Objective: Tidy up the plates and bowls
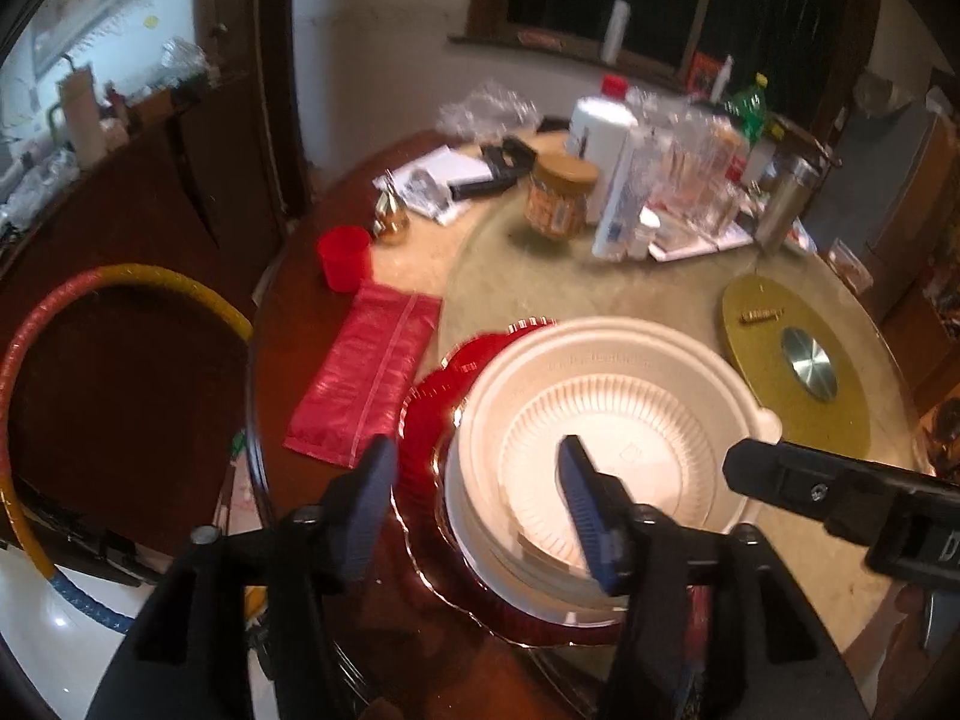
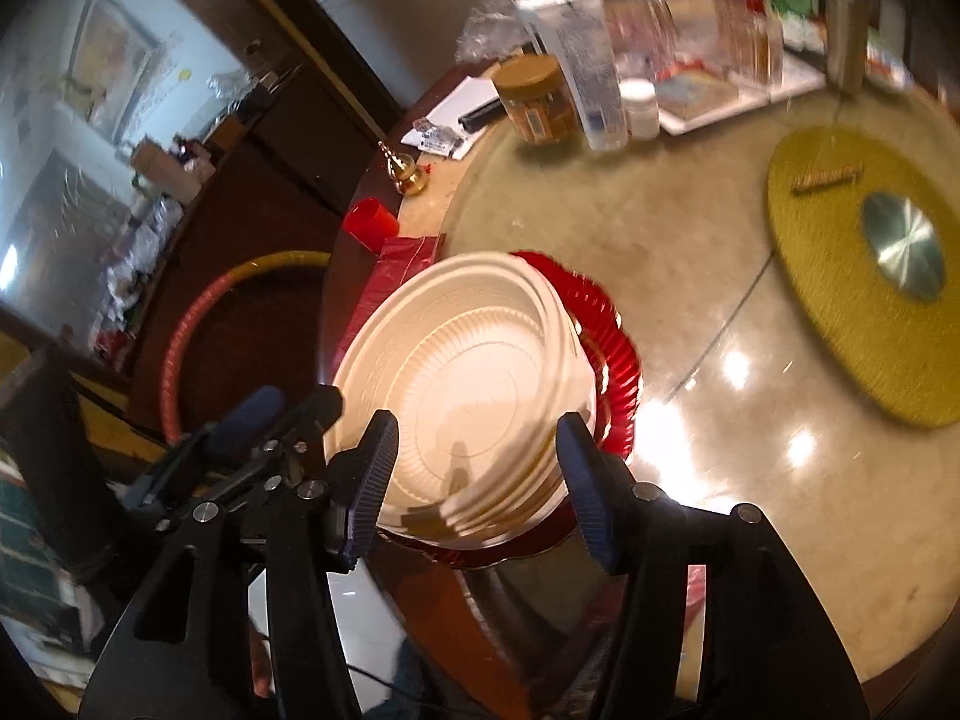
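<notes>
A stack of cream plastic bowls [image 1: 606,432] sits on red scalloped plates [image 1: 432,408] at the near edge of the round table. My left gripper [image 1: 474,510] is open, its fingers astride the stack's near-left rim, one outside and one inside the bowl. My right gripper [image 2: 477,486] is open just above the near rim of the bowls [image 2: 474,378], which rest on the red plates [image 2: 606,336]. The right gripper's body also shows in the left wrist view [image 1: 840,498].
A red cup [image 1: 343,257], a red packet [image 1: 366,372], a brown-lidded jar [image 1: 558,195], bottles [image 1: 606,168] and clutter fill the far side. A gold mat [image 1: 798,354] lies on the glass turntable [image 2: 690,276]. A hoop [image 1: 36,360] stands left of the table.
</notes>
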Motion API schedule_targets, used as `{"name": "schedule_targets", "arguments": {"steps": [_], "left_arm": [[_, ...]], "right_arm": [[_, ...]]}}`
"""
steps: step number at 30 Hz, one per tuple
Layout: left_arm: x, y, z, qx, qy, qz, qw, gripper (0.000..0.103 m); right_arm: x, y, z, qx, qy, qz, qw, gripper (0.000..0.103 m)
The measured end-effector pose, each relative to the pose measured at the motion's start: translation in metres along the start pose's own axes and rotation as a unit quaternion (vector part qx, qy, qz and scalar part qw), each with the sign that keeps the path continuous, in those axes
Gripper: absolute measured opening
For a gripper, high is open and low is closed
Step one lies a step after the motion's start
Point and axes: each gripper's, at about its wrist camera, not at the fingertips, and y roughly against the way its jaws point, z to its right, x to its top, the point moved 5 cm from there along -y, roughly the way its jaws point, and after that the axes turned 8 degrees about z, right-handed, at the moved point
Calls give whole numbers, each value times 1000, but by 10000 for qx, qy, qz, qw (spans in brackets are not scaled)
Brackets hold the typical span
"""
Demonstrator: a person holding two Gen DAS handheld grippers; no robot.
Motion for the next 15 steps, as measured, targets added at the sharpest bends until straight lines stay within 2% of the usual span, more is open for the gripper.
{"name": "schedule_targets", "arguments": {"steps": [1,3,9,11,15], "left_arm": [[0,5,0,20,18,121,9999,64],[-1,14,2,42,36,345,9994,74],[-6,35,7,244,-8,824,9963,81],[-10,38,11,242,-82,865,9959,82],[-23,41,18,479,-274,877,9946,90]], "right_arm": [[0,2,-1,-148,168,65,9997,69],[-2,7,-2,-355,404,163,9984,70],[-8,26,5,-600,826,491,9936,70],[-12,31,6,-677,1025,579,9907,70],[-26,42,12,-780,1508,940,9810,70]]}}
